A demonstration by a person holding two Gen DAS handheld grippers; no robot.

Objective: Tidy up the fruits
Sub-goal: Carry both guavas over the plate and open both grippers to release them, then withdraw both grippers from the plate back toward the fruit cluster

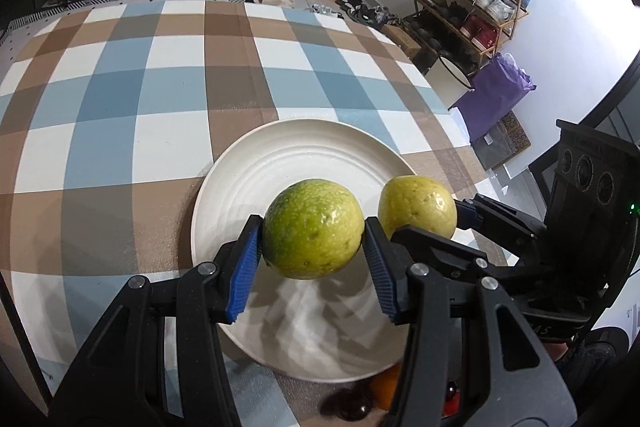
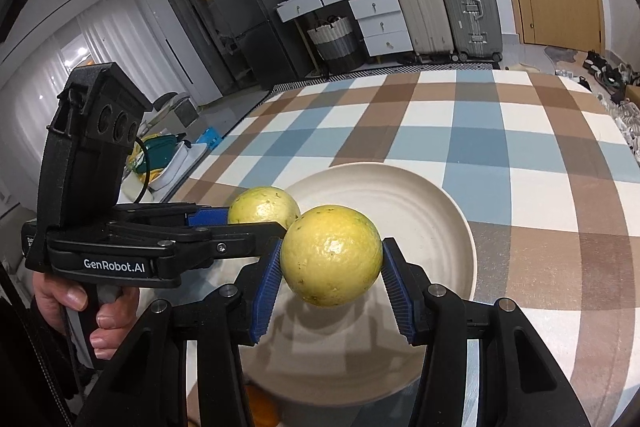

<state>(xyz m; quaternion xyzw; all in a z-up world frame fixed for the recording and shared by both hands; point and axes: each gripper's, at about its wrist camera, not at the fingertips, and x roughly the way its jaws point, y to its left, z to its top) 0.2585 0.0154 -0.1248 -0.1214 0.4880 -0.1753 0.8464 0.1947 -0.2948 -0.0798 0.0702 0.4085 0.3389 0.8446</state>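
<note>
My left tongs (image 1: 313, 237) are clamped on a green-yellow citrus fruit (image 1: 312, 229), its blue ribbed pads (image 1: 244, 269) pressing both sides. The fruit hangs above the near half of a white ridged plate (image 1: 280, 155) without touching it. My right tongs (image 2: 331, 259) grip a second, yellower citrus fruit (image 2: 331, 255) the same way, held over the plate's (image 2: 400, 195) near left part.

The two fruits sit just beside each other; from the left wrist the yellower one (image 1: 416, 205) shows at the plate's right edge, pinched in the right tongs (image 1: 430, 225). From the right wrist I see the left tongs (image 2: 260, 219) reaching in sideways with the greener fruit (image 2: 264, 207), and a hand (image 2: 96, 311) wrapped round the handle.

The plate rests on the bench (image 1: 160, 99), covered in a blue, brown and white checked cloth. An orange fruit (image 1: 386, 387) peeks out at the plate's near rim, beside dark round fruits (image 1: 352, 405) I cannot identify.
</note>
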